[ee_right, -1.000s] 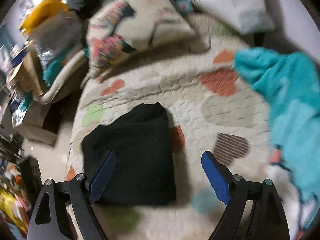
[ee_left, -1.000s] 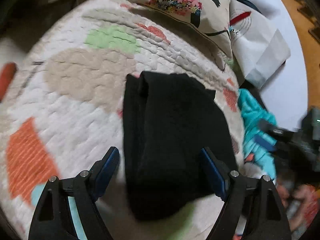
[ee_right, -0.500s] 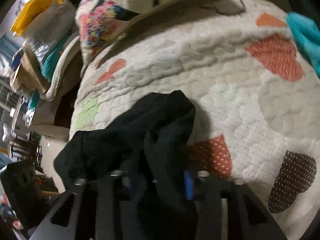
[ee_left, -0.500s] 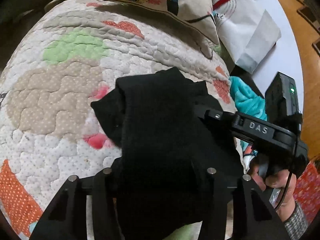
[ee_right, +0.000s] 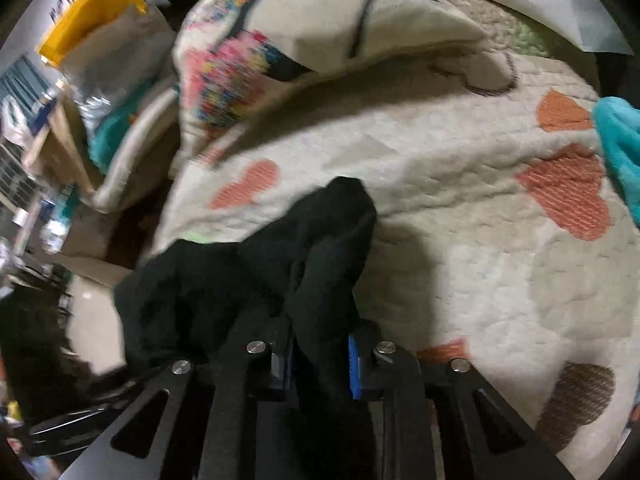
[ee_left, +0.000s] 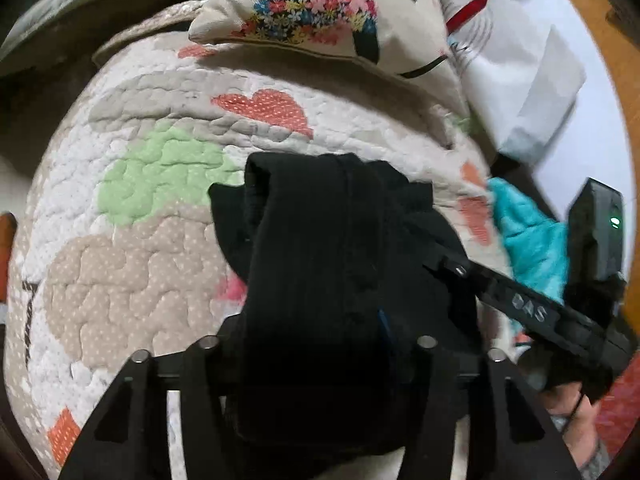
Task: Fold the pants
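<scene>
Bunching between both tools, black folded pants (ee_left: 320, 264)

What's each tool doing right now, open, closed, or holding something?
Left tool: closed on the folded black fabric pants; jaws just eased slightly wider.
Right tool: closed on a bunched fold of the same pants; jaws likewise.

The pants (ee_left: 320, 264) are black knit cloth, matt and faintly ribbed. The quilt (ee_left: 132, 264) under them is puffy stitched cotton, pale, dotted with tiny pin-spots on its coloured heart patches. At twelve o'clock the cushion (ee_left: 320, 12) is smooth printed fabric. At three o'clock a teal towel (ee_left: 532, 248) looks fleecy. Both grippers, the left gripper (ee_left: 316, 344) and the right gripper (ee_right: 320, 360), are matt black plastic with shiny metal pins; the right's pads (ee_right: 354, 368) are blue rubbery plastic.
</scene>
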